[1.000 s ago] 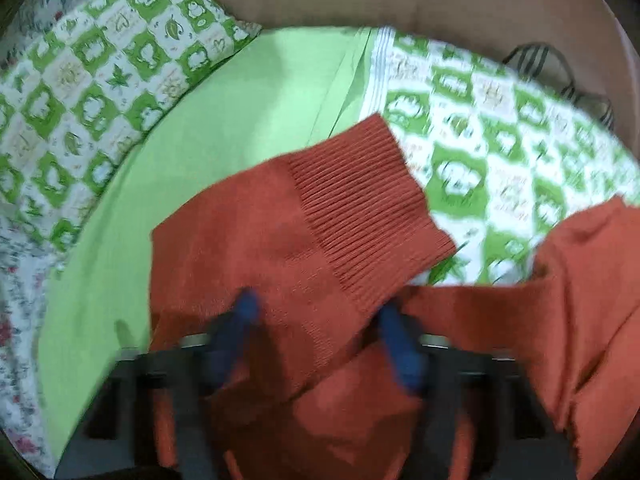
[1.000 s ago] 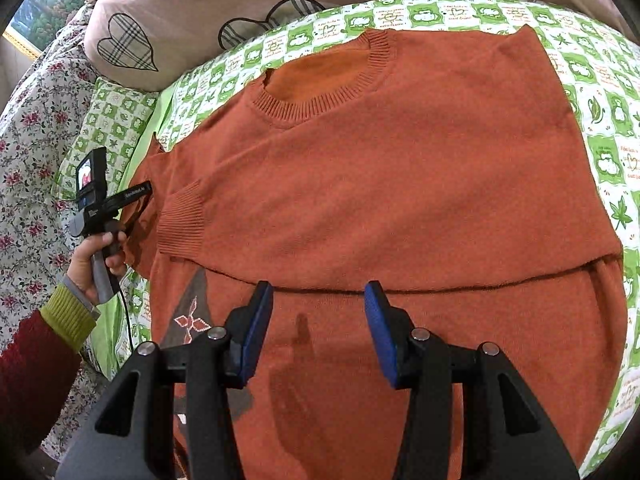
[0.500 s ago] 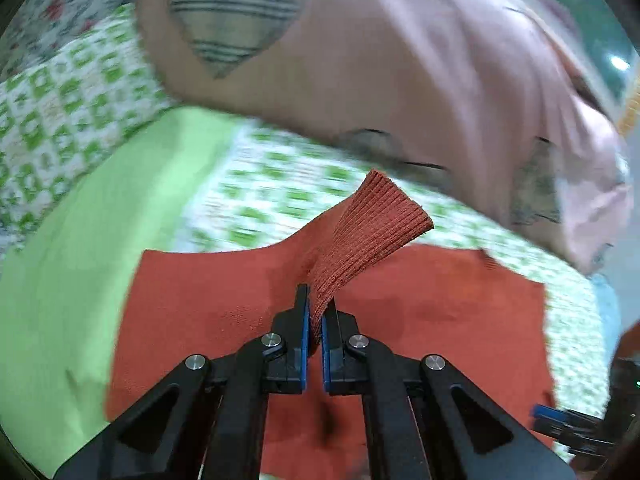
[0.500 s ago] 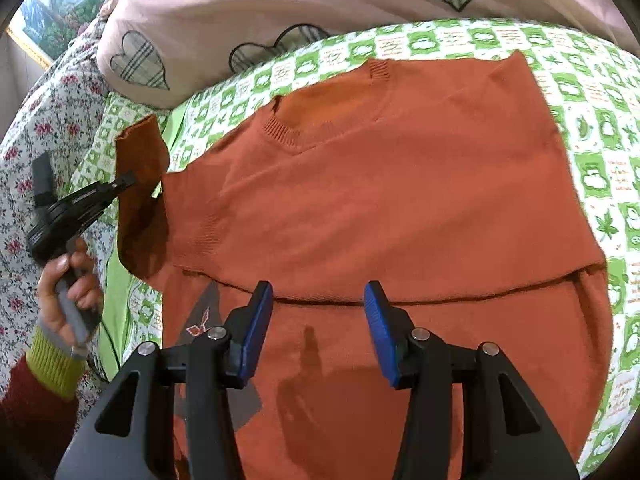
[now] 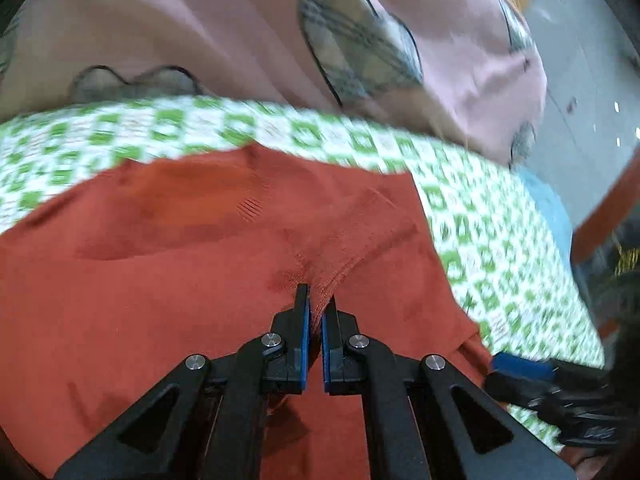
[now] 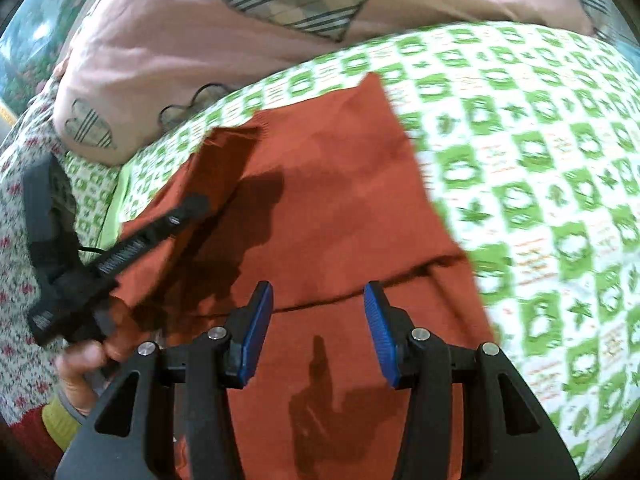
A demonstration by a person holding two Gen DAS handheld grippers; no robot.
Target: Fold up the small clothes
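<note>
A rust-orange knit sweater (image 5: 168, 264) lies spread on a green-and-white checked bed cover (image 5: 480, 216). My left gripper (image 5: 315, 308) is shut on the ribbed sleeve cuff (image 5: 328, 280) and holds it over the sweater's body. In the right wrist view the sweater (image 6: 328, 208) has its left side folded inward, and the left gripper (image 6: 192, 204) reaches over it from the left. My right gripper (image 6: 318, 300) is open and empty, hovering above the sweater's folded lower part.
A pink pillow with plaid hearts (image 6: 248, 20) lies behind the sweater at the bed's head. A floral sheet (image 6: 16, 240) covers the left side. The checked cover (image 6: 540, 200) extends to the right of the sweater. The right gripper's fingers (image 5: 524, 364) show at lower right.
My left gripper closed on the sleeve cuff, lifted it and carried it rightward across the sweater's body, folding the left side over. My right gripper stayed open, shifting slightly over the sweater.
</note>
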